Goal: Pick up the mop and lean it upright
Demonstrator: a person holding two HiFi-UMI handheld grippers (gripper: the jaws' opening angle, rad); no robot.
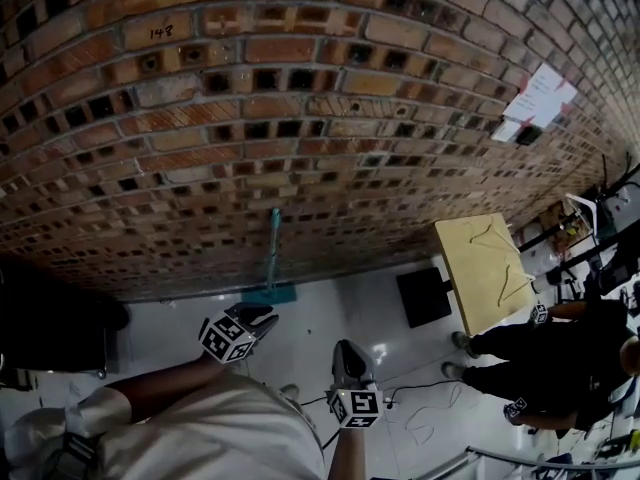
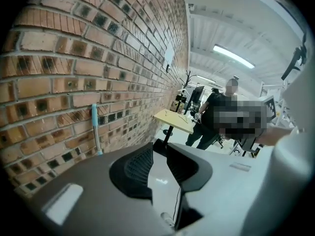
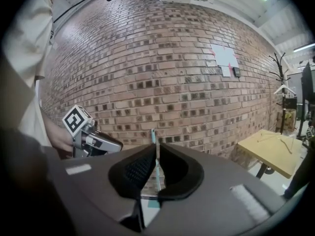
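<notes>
The mop (image 1: 274,251) stands upright against the brick wall (image 1: 250,118), its teal head (image 1: 268,294) on the white floor. My left gripper (image 1: 262,319) hovers just in front of the mop head, apart from it. My right gripper (image 1: 347,353) sits further back and to the right. In the left gripper view the mop handle (image 2: 95,129) leans on the wall at the left; the left gripper (image 2: 158,154) is open with only floor between its jaws. In the right gripper view the mop (image 3: 156,159) shows far off through the gap of the open right gripper (image 3: 155,149).
A wooden table (image 1: 485,268) on a black base (image 1: 423,296) stands at the right by the wall. A person in black (image 1: 540,353) stands beyond it. A thin cable (image 1: 420,388) runs over the floor. Papers (image 1: 537,100) hang on the wall. A dark bulky object (image 1: 50,328) sits at left.
</notes>
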